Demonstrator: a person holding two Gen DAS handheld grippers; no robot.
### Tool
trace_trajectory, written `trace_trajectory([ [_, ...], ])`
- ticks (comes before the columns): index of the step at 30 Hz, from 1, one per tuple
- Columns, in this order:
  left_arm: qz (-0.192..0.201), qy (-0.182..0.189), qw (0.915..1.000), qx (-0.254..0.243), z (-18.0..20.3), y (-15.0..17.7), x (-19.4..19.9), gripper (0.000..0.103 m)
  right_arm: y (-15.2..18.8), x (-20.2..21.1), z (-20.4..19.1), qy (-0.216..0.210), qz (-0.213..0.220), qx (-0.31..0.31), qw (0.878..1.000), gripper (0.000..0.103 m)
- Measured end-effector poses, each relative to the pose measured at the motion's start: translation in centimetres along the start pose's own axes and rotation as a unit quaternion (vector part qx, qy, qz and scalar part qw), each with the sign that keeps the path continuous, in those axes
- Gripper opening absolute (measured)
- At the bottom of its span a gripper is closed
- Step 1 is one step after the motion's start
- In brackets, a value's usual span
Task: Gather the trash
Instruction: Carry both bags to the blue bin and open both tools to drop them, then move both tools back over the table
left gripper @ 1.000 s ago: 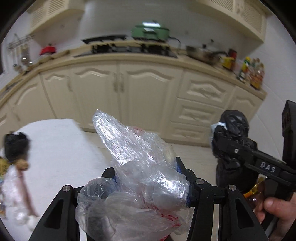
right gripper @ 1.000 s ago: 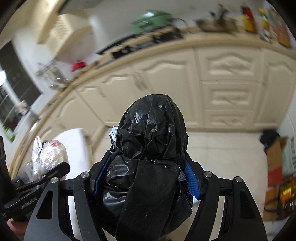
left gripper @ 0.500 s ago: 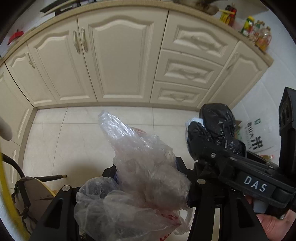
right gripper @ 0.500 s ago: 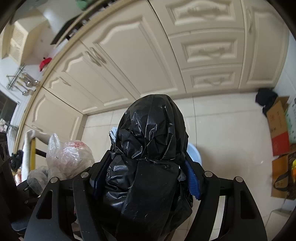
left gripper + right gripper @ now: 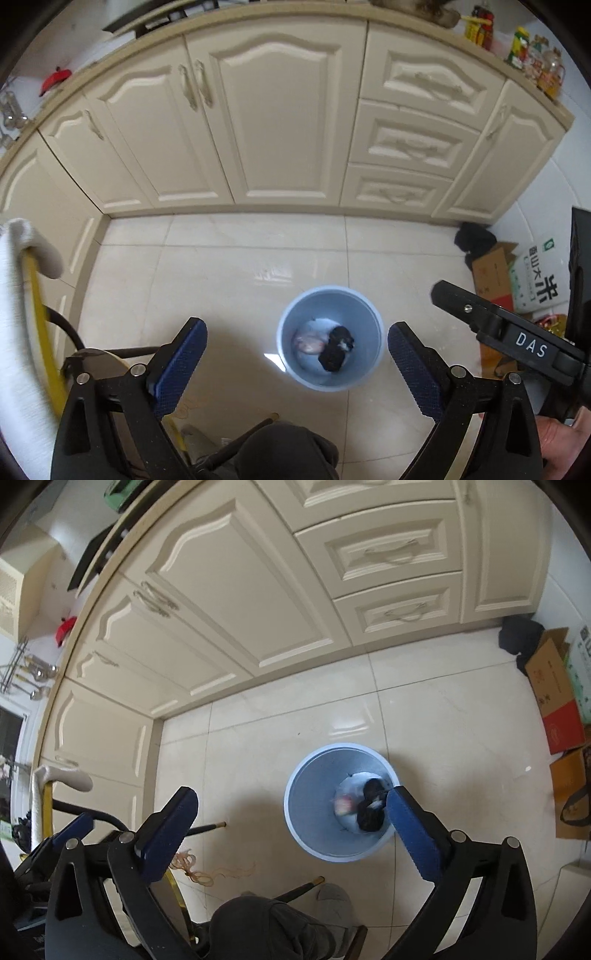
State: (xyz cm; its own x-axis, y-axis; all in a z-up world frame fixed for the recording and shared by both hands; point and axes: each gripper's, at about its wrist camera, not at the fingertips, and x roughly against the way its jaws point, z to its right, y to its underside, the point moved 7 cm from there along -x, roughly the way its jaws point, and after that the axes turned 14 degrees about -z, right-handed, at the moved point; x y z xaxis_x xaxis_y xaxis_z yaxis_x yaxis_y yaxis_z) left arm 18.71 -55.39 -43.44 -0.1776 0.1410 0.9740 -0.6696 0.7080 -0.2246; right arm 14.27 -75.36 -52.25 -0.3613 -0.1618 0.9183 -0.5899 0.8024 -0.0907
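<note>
1. On the glossy cream floor tiles [image 5: 229,266] in front of the panelled cream cabinets [image 5: 273,122] stands a round, pale blue bin [image 5: 369,365] with smooth walls and a thin rim.
2. Inside the bin, at its bottom, lie two pieces of trash side by side and touching: a crumpled clear plastic bag [image 5: 308,341] with a pinkish tint, and a wrinkled black plastic bag [image 5: 336,349]. In the right wrist view the same pair shows, the clear plastic bag [image 5: 345,805] left of the black plastic bag [image 5: 369,812].
3. Above the bin the left claw [image 5: 297,365] points down, its two black fingers spread wide with nothing between them; the blue ribbed pads [image 5: 181,362] face each other across the gap.
4. Above the bin too, the right claw [image 5: 291,834] points down, jaws wide apart and holding nothing; its right blue pad overlaps the bin's rim in that view.
5. Right of the bin, near the wall, sit brown cardboard boxes [image 5: 554,698] and a dark bundle [image 5: 519,635].
6. Below the bin in both views, a knee in dark grey trousers [image 5: 258,923] shows.
</note>
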Motion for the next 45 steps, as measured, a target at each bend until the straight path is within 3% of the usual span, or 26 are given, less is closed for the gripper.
trace_trajectory([
  [9,0.089,0.009,0.9953,0.037,-2.5,6.7,12.2,0.100,2.2,5.9,-4.6,0.002,0.046,0.039,0.998,0.103],
  [19,0.199,-0.011,0.9750,0.098,-7.7,17.1,24.7,0.102,5.7,13.7,-15.8,-0.009,0.115,0.135,0.984,0.103],
  [22,0.228,-0.019,0.9658,0.123,-9.1,20.9,27.8,0.102,7.2,15.9,-19.4,-0.018,0.136,0.168,0.976,0.103],
  [29,0.294,-0.073,0.9321,0.198,-12.3,32.6,34.2,0.102,12.4,20.8,-28.6,-0.039,0.182,0.263,0.947,0.103],
  [36,0.325,-0.118,0.8994,0.267,-12.8,43.0,38.5,0.102,19.1,23.0,-37.5,-0.067,0.208,0.358,0.908,0.103],
  [40,0.332,-0.135,0.8824,0.305,-12.7,48.7,40.2,0.102,21.7,23.0,-40.6,-0.081,0.207,0.392,0.893,0.103],
  [45,0.334,-0.154,0.8691,0.331,-12.0,51.3,42.0,0.102,24.8,22.6,-43.8,-0.087,0.202,0.431,0.875,0.103],
])
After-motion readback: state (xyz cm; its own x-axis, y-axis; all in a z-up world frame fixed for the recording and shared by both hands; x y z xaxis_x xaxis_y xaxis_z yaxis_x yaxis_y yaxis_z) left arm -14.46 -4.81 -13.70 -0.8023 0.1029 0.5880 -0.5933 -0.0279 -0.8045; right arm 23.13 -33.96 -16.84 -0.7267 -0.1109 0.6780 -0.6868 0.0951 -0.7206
